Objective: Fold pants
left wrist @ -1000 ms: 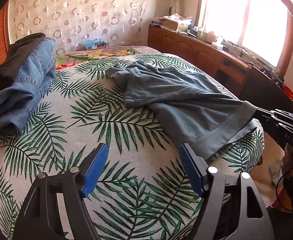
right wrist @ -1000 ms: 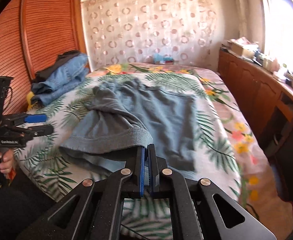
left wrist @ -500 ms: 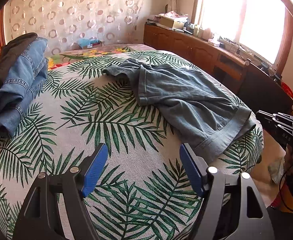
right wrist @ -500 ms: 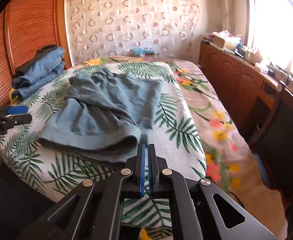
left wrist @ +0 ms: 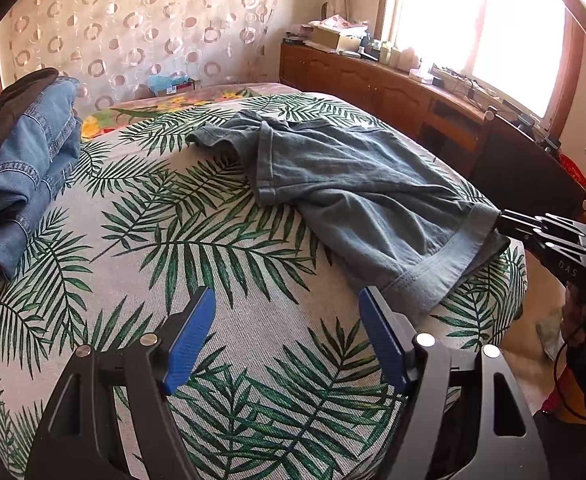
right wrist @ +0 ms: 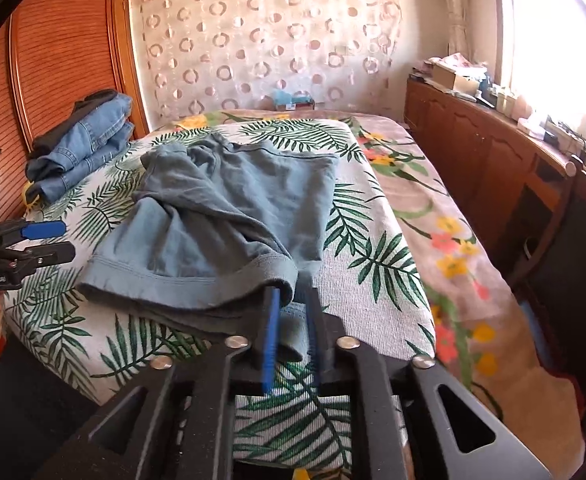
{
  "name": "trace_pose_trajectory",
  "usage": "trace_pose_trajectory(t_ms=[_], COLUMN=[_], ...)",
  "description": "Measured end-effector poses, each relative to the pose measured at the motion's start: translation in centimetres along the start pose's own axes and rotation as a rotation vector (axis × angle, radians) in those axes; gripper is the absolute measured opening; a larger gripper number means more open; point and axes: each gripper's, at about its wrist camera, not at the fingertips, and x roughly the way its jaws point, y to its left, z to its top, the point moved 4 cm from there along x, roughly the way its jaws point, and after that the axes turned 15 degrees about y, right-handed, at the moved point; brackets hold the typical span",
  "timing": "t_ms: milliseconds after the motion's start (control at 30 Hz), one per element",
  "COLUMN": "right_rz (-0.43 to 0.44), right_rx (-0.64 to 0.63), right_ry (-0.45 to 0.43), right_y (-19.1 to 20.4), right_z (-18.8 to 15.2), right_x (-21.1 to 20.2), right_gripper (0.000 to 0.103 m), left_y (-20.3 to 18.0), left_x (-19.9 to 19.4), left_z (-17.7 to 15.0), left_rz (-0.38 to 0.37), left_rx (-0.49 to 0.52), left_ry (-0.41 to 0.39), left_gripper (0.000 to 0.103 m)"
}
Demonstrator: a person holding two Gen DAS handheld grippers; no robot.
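The pants (right wrist: 221, 228), grey-blue and short in the leg, lie rumpled on the leaf-print bed (left wrist: 197, 248), toward its right edge, with one leg doubled over the other and a hemmed cuff hanging near the bed's corner. They look like soft, light cotton: they should drape and crease wherever lifted, slide easily over the cover, and carry no risk of breakage. Because limp cloth sags between two holds, the thick stitched bands are the best places to pinch, namely the cuff hems at the near end and the waistband at the far end; a grip in the middle of a leg would likely only bunch it. The right gripper (right wrist: 291, 336) is at that near cuff, its jaws opening, with a fold of the hem between the blue pads, which no longer seem to press it firmly. The left gripper (left wrist: 287, 340) hangs over bare bedcover just beside the cuff, jaws released and wide, nothing between them. Folded jeans (left wrist: 25, 176) sit well apart at the bed's far left. Writing is scarce: the letters "DAS" show on the right gripper's body in the left view, and a white label on the left gripper's body in the right view is too small to read.
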Motion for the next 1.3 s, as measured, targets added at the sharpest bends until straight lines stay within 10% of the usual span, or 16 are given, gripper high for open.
trace_pose_trajectory(t_ms=[200,300,800,1300], right_rz=[-0.006,0.014,0.01,0.033], right_rx=[-0.007,-0.01,0.011,-0.015], right_ry=[-0.001,-0.02,0.011,-0.088], right_y=[0.0,0.1,-0.7,0.3], right_z=[1.2,1.1,-1.4,1.0], right_x=[1.0,0.7,0.5,-2.7], right_gripper=[0.028,0.002,0.002,0.022], left_y=[0.2,0.3,0.5,1.7], left_x=[0.0,0.0,-0.1,-1.1], left_z=[-0.2,-0.3,-0.1,0.9], left_rz=[-0.001,-0.001,0.006,0.029], left_rx=[-0.012,-0.015,-0.02,-0.046], left_ry=[0.002,0.003,-0.007,-0.045], left_gripper=[0.075,0.075,0.075,0.075])
